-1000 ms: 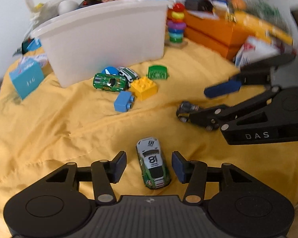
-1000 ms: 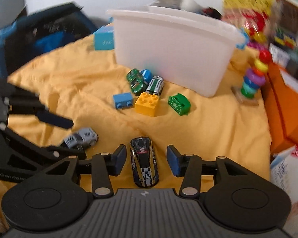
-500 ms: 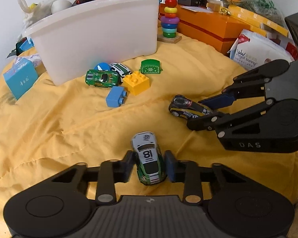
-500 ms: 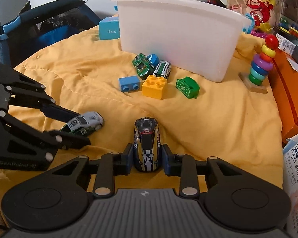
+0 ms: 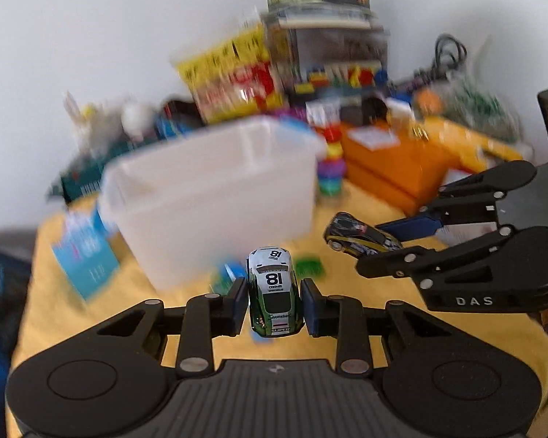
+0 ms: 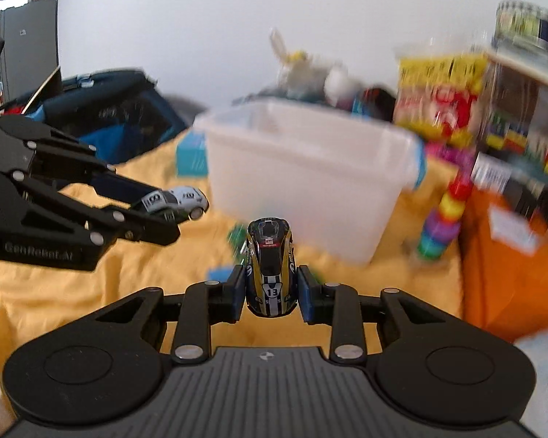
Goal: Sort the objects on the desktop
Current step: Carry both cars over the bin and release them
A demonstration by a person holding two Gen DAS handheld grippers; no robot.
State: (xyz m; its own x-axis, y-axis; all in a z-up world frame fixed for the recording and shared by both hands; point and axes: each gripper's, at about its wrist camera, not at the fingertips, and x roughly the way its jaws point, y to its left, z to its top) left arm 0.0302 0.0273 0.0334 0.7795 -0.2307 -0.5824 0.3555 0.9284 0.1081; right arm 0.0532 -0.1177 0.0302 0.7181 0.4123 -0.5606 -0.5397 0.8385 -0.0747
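Cars: green-white car (image 5: 273, 288), number 18, clamped in left gripper (image 5: 273, 304) fingers; black-gold car (image 6: 270, 268), number 13, in right gripper (image 6: 270, 297). Both raised before blurred white bin (image 5: 215, 197); clutter smeared.

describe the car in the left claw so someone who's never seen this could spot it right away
Start at the big white plastic bin on the yellow cloth. In front of it, the left claw grips a toy car. It is green and white, numbered 18; the other held car is black and yellow.
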